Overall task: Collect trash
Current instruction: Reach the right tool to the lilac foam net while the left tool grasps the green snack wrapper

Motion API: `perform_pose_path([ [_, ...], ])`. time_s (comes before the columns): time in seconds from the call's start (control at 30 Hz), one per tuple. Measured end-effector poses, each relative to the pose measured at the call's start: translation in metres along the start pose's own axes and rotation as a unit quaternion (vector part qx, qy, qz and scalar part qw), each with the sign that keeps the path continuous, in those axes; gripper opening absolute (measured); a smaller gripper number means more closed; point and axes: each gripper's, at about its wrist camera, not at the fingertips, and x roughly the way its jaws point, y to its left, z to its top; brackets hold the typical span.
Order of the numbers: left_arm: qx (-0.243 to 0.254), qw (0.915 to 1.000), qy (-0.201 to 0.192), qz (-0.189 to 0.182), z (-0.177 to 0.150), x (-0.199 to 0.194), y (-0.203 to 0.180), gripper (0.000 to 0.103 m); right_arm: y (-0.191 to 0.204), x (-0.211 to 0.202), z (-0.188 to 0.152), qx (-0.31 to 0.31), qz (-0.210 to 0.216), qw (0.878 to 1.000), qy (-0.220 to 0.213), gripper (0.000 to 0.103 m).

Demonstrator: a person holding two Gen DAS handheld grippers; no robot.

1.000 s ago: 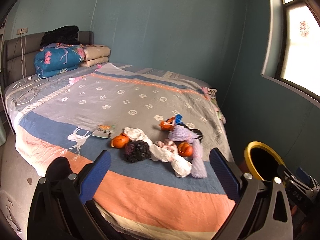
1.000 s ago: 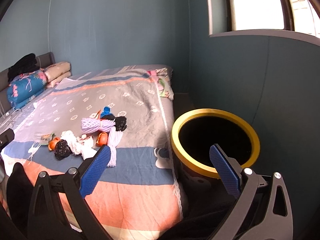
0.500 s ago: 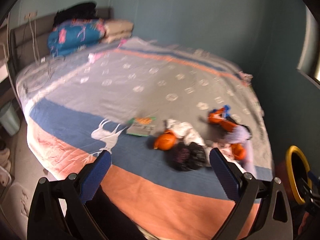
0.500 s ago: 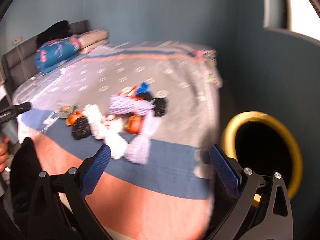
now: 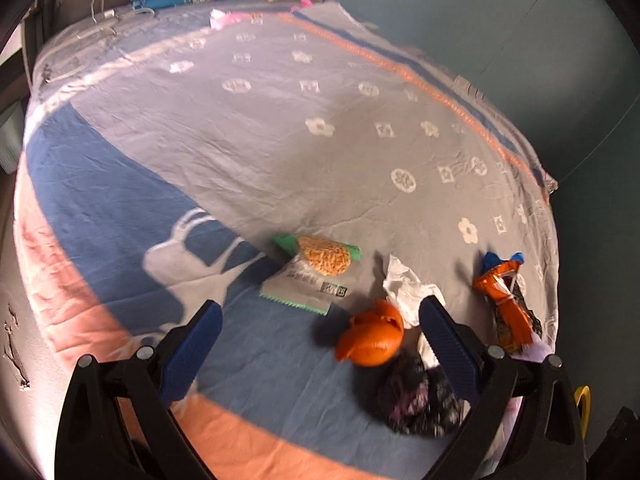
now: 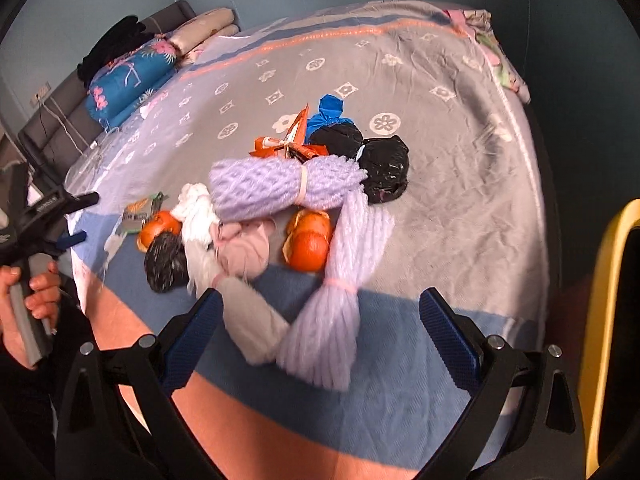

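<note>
Both claws apart, empty: left gripper [image 5: 320, 332] over orange peel [image 5: 370, 340] and snack packet [image 5: 316, 276]; right gripper [image 6: 320, 332] over purple foam net [image 6: 332, 320], yellow-rimmed bin [image 6: 604, 320] right.

Bedsheet [image 5: 280, 152] looking like matt woven cloth, creased. Snack packet [image 5: 310, 276] showing glossy plastic film. Orange peel [image 5: 370, 338] shining smooth. Black bag [image 6: 384, 170] gleaming, crinkled plastic. Lilac foam netting [image 6: 280, 188] appearing soft, ribbed. Tongs' pads [image 6: 448, 338] showing blue textured rubber.
</note>
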Motion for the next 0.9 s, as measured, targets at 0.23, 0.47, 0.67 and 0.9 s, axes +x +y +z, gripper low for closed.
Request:
perform_pose_path([
  [0.23, 0.011, 0.9999, 0.005, 0.011, -0.001, 0.041, -0.007, 0.094, -0.016, 0.015, -0.009, 0.016, 0.029, 0.999, 0.008, 0.085],
  [0.47, 0.064, 0.9979, -0.006, 0.010, -0.003, 0.050, -0.024, 0.090, -0.016, 0.026, -0.009, 0.009, 0.020, 1.000, 0.021, 0.077],
  [0.67, 0.081, 0.9965, 0.017, 0.011, -0.002, 0.068, -0.027, 0.085, -0.021, 0.050, -0.005, 0.019, 0.009, 0.998, 0.051, 0.070],
  [0.9, 0.030, 0.9980, 0.055, 0.013, 0.007, 0.089, -0.010, 0.079, -0.017, 0.063, -0.001, 0.014, 0.000, 0.998, 0.059, 0.061],
])
